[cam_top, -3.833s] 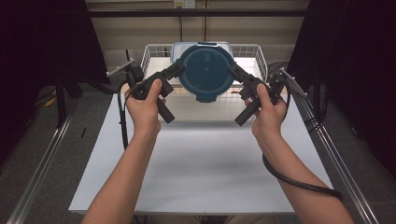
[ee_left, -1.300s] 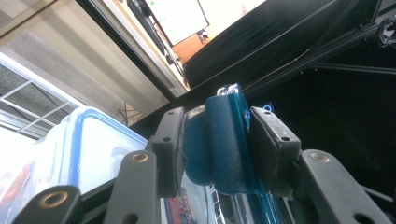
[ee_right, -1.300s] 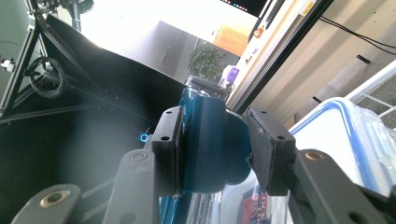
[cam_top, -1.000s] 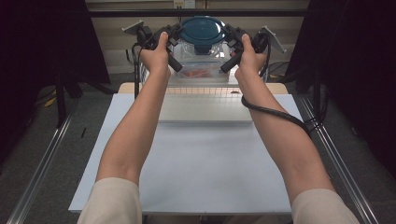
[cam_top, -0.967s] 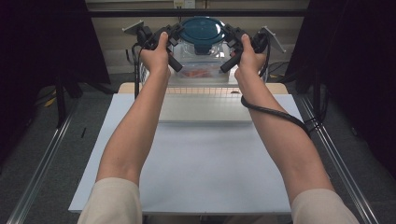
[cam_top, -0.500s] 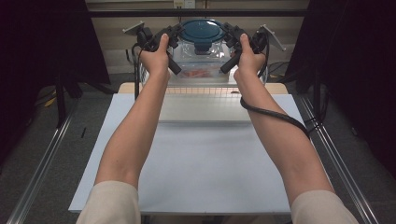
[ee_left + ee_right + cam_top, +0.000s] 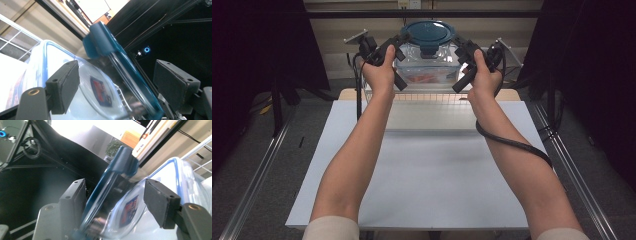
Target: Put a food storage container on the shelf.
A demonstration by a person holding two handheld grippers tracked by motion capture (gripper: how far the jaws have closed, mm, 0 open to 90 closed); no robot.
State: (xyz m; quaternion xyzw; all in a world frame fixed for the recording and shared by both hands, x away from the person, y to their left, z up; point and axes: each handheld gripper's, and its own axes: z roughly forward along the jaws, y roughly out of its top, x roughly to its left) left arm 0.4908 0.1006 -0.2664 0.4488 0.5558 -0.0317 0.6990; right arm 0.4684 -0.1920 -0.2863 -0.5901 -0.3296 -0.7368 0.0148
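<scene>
A clear container (image 7: 428, 59) with a dark teal lid (image 7: 428, 31) rests at the far end of the table, on a blue-rimmed box (image 7: 37, 62) in the wire basket (image 7: 427, 98). My left gripper (image 7: 400, 61) flanks its left side and my right gripper (image 7: 461, 65) its right side. In the left gripper view the lid (image 7: 105, 47) and clear rim (image 7: 100, 95) lie between the spread pads (image 7: 65, 86) of the left gripper (image 7: 116, 75); its jaws have just been opening. In the right gripper view the lid (image 7: 117, 167) sits between the pads (image 7: 160, 205) of the right gripper (image 7: 115, 192), also just opening.
The white tabletop (image 7: 427, 165) stretches toward the person, whose forearms reach across it. The right gripper's cable (image 7: 512, 142) trails over the board's right side. Metal rails (image 7: 257, 165) run along both sides, with dark curtains beyond.
Earlier the container was held over the table with its lid facing the camera; it has since gone to the far basket. Over the last second both jaw pairs spread and the hands drew slightly apart.
</scene>
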